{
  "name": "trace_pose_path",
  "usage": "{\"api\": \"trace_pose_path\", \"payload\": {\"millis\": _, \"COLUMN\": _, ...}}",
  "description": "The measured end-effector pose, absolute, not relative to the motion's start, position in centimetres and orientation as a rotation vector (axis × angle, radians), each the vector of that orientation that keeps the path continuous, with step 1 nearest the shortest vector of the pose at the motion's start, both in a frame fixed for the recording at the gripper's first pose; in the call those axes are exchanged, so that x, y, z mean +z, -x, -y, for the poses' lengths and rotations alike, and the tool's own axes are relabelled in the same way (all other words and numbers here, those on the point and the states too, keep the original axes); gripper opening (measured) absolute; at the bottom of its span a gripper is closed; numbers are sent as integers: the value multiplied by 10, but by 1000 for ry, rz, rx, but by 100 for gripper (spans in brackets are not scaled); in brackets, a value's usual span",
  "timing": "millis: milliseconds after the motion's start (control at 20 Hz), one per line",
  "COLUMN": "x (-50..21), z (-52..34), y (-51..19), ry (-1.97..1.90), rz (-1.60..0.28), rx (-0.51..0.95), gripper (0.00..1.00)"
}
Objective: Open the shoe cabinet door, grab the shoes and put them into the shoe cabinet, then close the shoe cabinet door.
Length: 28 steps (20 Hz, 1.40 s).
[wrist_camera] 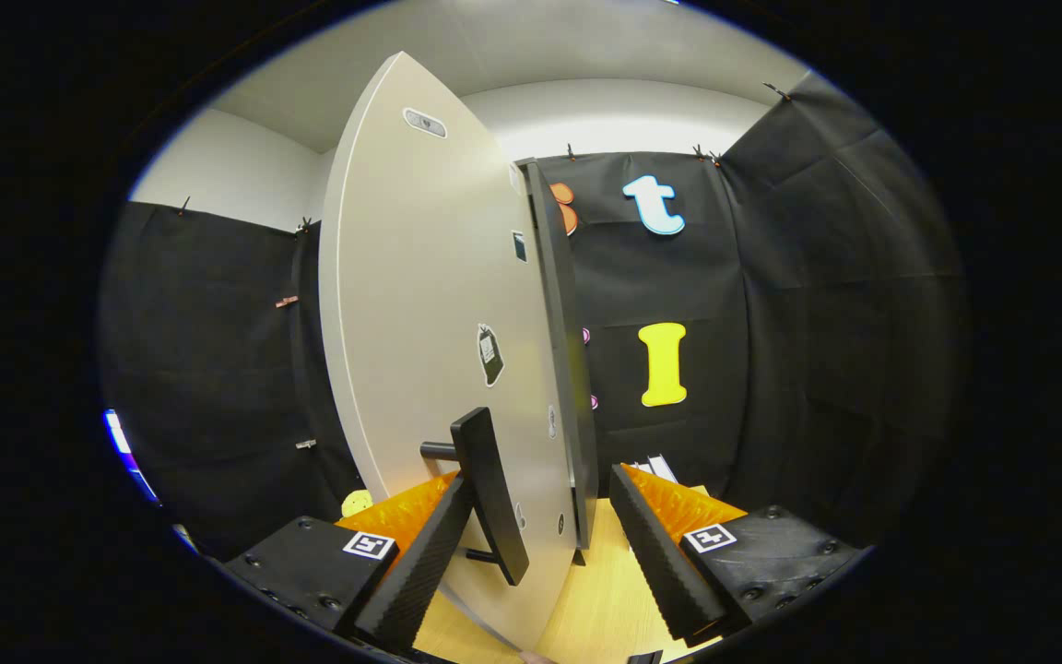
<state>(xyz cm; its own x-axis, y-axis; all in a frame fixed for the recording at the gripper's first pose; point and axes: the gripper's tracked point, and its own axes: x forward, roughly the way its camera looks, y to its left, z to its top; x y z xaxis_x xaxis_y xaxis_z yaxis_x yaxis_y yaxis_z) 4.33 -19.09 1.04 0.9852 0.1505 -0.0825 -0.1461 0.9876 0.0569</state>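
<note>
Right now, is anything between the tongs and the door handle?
No. The tongs are open, and the black handle on the cabinet door sits right between their fingers, close against the left one. Nothing else stands in the gap.

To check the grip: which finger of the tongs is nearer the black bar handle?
The left finger: it lies right beside the black bar handle; the right finger stands apart, past the pale grey cabinet door edge. The tongs stand open.
</note>
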Motion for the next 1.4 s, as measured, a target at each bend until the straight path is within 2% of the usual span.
{"api": "trace_pose_path", "payload": {"millis": 650, "x": -15, "z": 60, "y": -92, "ry": -57, "rz": -72, "rx": 135, "gripper": 98}}
{"api": "trace_pose_path", "payload": {"millis": 1400, "x": -46, "z": -71, "y": -208, "ry": -68, "rz": -75, "rx": 152, "gripper": 100}}
